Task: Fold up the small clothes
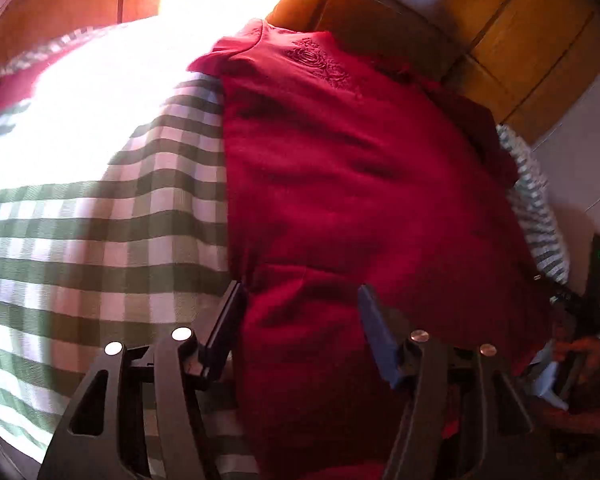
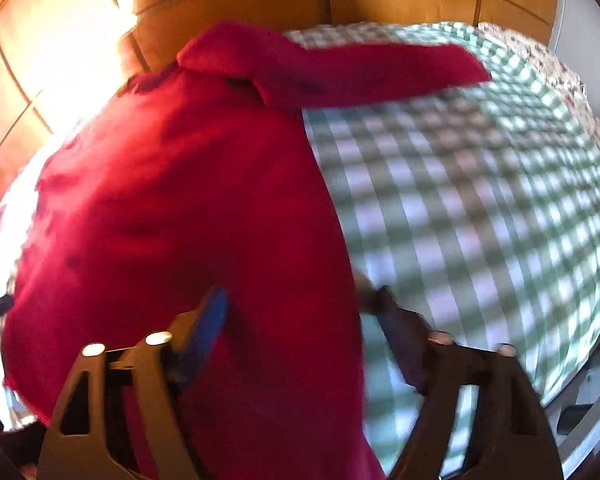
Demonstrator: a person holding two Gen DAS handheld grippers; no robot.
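Red top (image 1: pixel 340 184) was judged soft, light, floppy; best taken at hem corners. Both jaws were seen spread w/ hem cloth between, not pinched: left gripper (image 1: pixel 300 300), right gripper (image 2: pixel 296 300).

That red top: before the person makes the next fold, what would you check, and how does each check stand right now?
1. Red top lies on the checked cloth: ok.
2. Left tool open, fabric between its fingers: ok.
3. Right tool open, straddling the top's edge: ok.
4. Sleeve stretched out over the cloth, not yet folded in: not ok.
5. Either tool actually touching fabric: cannot tell.
6. Right view sharp enough to judge: not ok, blurred.
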